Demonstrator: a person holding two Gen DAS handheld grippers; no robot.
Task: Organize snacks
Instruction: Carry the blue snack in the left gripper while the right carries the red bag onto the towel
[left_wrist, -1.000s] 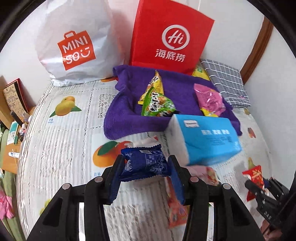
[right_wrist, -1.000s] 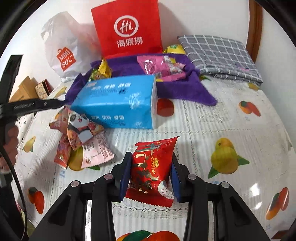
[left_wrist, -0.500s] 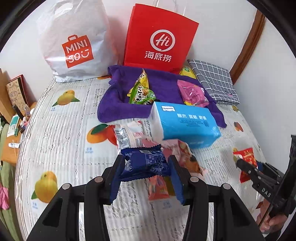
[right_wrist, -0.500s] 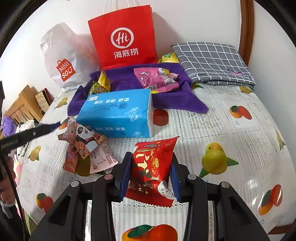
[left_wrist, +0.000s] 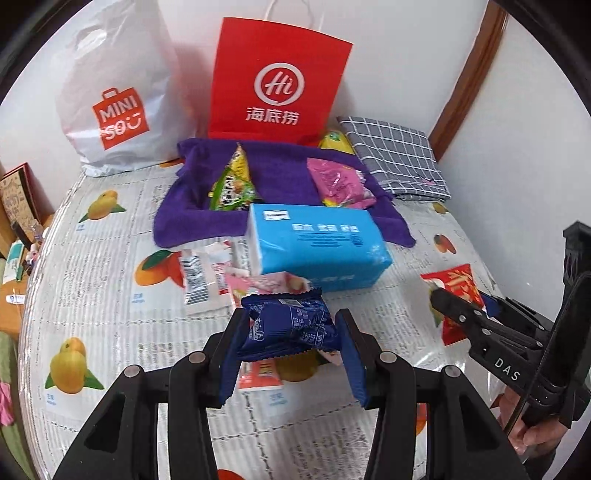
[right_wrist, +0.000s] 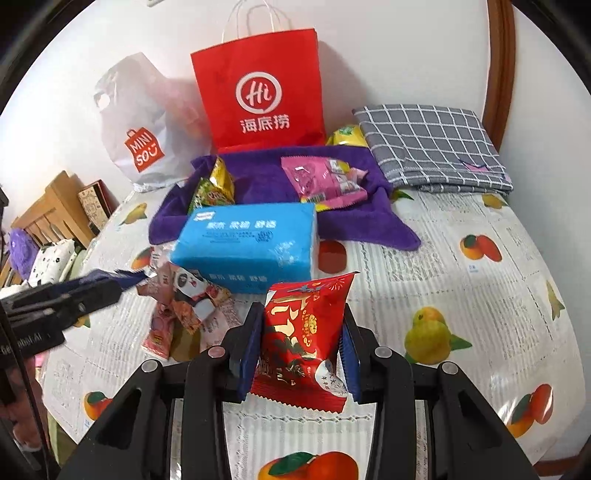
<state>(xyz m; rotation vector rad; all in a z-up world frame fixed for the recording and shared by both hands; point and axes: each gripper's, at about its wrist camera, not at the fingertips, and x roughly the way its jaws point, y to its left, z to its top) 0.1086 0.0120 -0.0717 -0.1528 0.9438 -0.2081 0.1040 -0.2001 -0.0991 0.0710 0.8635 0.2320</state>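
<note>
My left gripper (left_wrist: 290, 339) is shut on a dark blue snack packet (left_wrist: 288, 326), held above the fruit-print tablecloth. My right gripper (right_wrist: 301, 343) is shut on a red snack packet (right_wrist: 303, 332); from the left wrist view that same red packet (left_wrist: 456, 286) shows at the right. A pile of loose snack sachets (right_wrist: 184, 314) lies left of the blue tissue pack (right_wrist: 251, 247). Behind it a purple towel (left_wrist: 280, 162) carries a green-yellow packet (left_wrist: 232, 188) and a pink packet (left_wrist: 338, 182).
A red paper bag (left_wrist: 277, 85) and a white plastic shopping bag (left_wrist: 118, 99) stand against the back wall. A grey checked cloth (left_wrist: 395, 155) is folded at the back right. Wooden furniture (right_wrist: 48, 210) and clutter stand past the table's left edge.
Both grippers have drawn back and risen with their packets, so more of the table shows. The left one pulled away from the tissue pack, uncovering the sachets beneath it.
</note>
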